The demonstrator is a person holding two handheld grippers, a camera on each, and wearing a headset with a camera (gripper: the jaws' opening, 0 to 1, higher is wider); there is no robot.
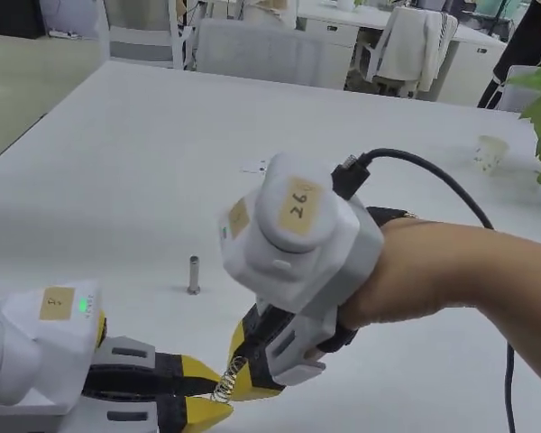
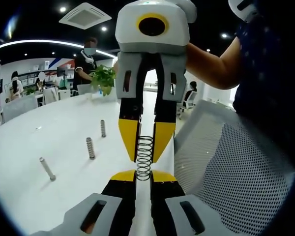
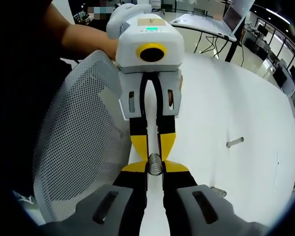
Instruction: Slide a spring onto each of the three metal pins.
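White table (image 1: 162,153). Left gripper (image 2: 143,178) and right gripper (image 3: 155,170) each pinch one end of one spring (image 2: 144,156), held in the air between them. We judge: free one end, then line its bore over a bare pin (image 1: 194,274).

Open-plan office: long white surface (image 1: 162,153), mesh chair (image 2: 226,162), ceiling air vent (image 2: 84,14), potted plant (image 2: 104,78).
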